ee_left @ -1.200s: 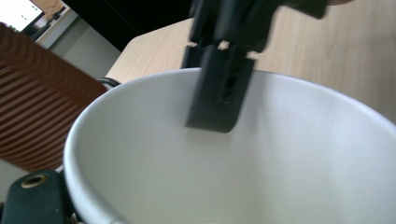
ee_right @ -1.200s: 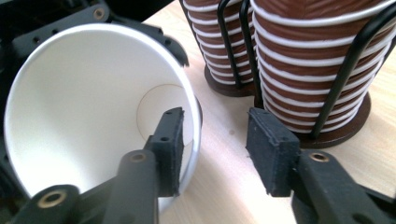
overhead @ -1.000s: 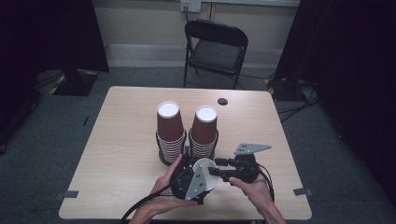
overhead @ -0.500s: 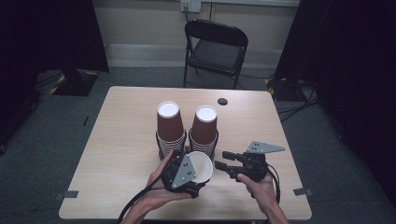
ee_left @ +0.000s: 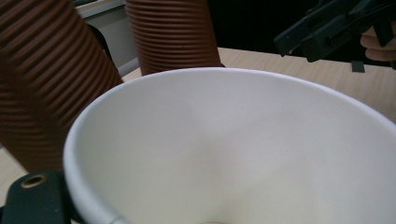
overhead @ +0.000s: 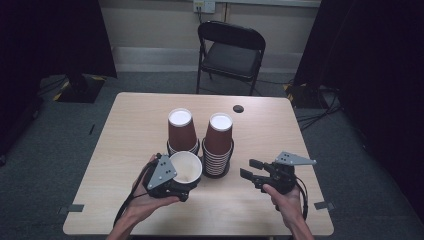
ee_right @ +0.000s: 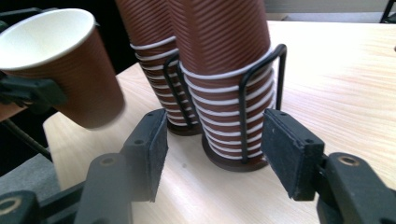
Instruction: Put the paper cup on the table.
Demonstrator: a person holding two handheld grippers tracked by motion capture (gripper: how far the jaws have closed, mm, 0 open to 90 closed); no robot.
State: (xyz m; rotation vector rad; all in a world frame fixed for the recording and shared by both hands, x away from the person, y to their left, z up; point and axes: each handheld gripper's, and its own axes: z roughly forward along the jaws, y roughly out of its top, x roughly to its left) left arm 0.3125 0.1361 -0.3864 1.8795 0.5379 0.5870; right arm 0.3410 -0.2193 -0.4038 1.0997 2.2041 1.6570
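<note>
A brown paper cup (overhead: 185, 167) with a white inside is tilted in my left gripper (overhead: 175, 183), whose jaws are shut on its wall. In the left gripper view its white mouth (ee_left: 233, 149) is right in front of the lens. Behind it, two stacks of ribbed brown cups (overhead: 180, 129) (overhead: 219, 141) stand in a black wire holder (ee_right: 261, 74). My right gripper (overhead: 246, 168) is level to the right of the stacks. It points left at them, and its jaws have just been opening. In its own view the right gripper (ee_right: 212, 149) has nothing between its pads (ee_right: 289, 154).
The wooden table (overhead: 125, 130) has bare room to the left and at the back. A small dark disc (overhead: 238, 108) lies near the far edge. A black folding chair (overhead: 231, 50) stands behind the table. Dark curtains hang on both sides.
Both grippers met at the cup a second ago. The right one has since let go, opened and drawn off to the right. The left one has carried the cup left, toward the left stack.
</note>
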